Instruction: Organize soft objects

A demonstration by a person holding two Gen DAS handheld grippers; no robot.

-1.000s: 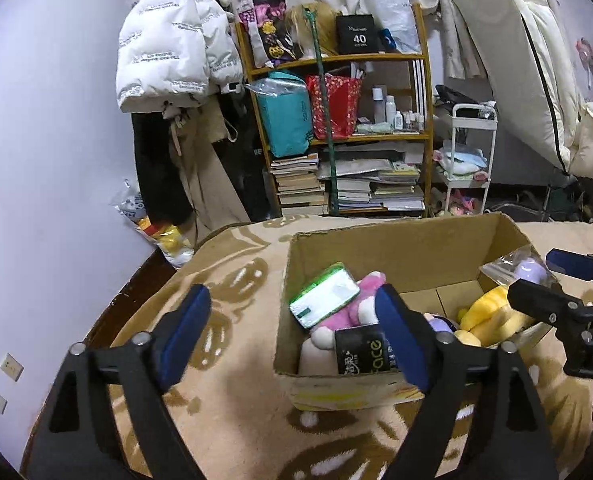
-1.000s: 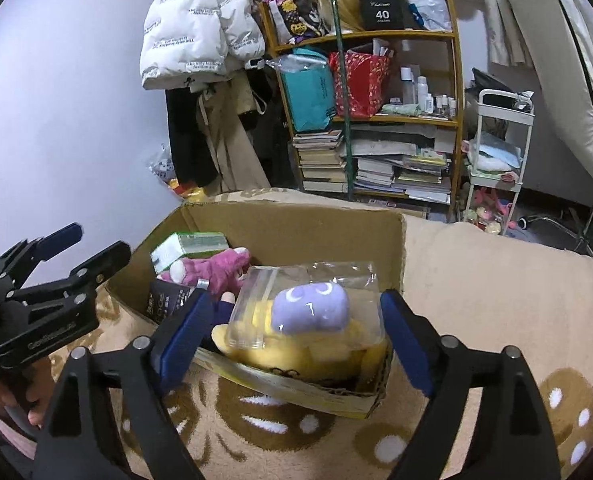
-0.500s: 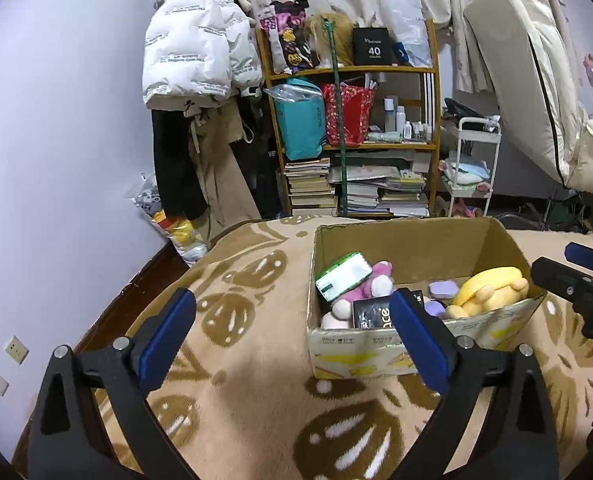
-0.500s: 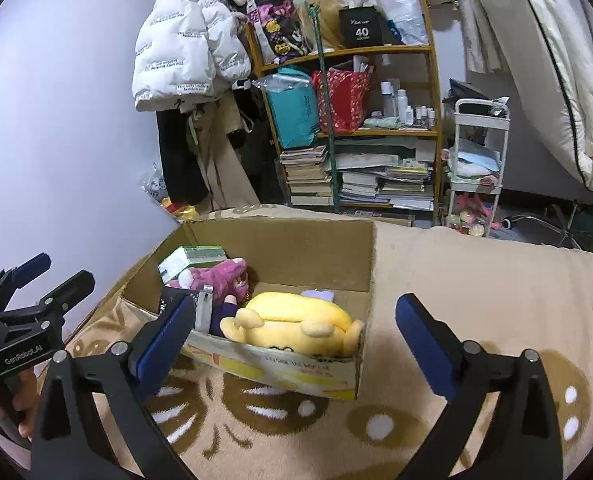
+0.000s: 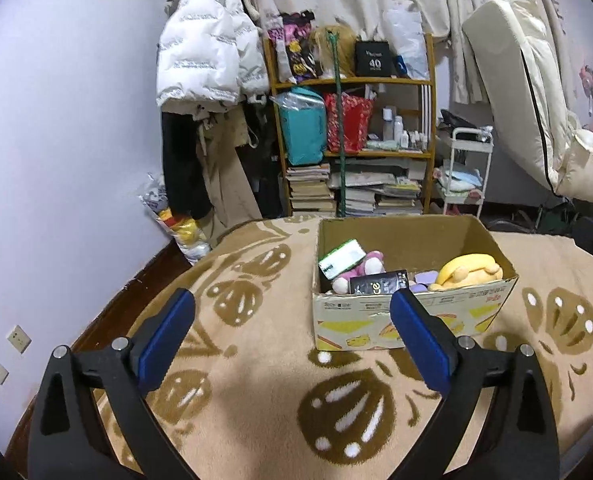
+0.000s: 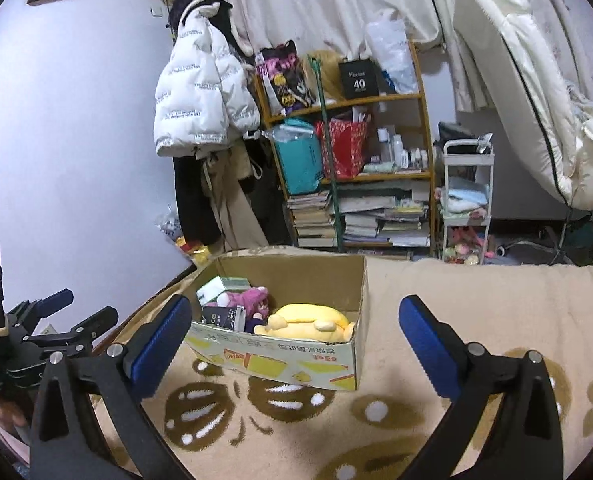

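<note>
**Both claws empty; soft items sit in the carton**

The left claw [image 5: 292, 330] is spread wide, nothing between its pads. The right claw [image 6: 294, 338] is likewise spread and empty. The cardboard box [image 5: 412, 322] sits on the patterned blanket [image 5: 256, 392], at 12 o'clock from the right claw and 1 o'clock from the left. Inside: yellow plush [image 6: 310, 322] against the near-right wall, pink plush [image 6: 242, 300] behind it, a green-white pack [image 5: 341, 258] and a dark pouch [image 5: 378, 283] at the left end.

Judgement: the plush looks light, compressible and non-slippery; pinch mid-body, since a limb would stretch. The carton walls are thin, so a grip there may buckle them.
</note>
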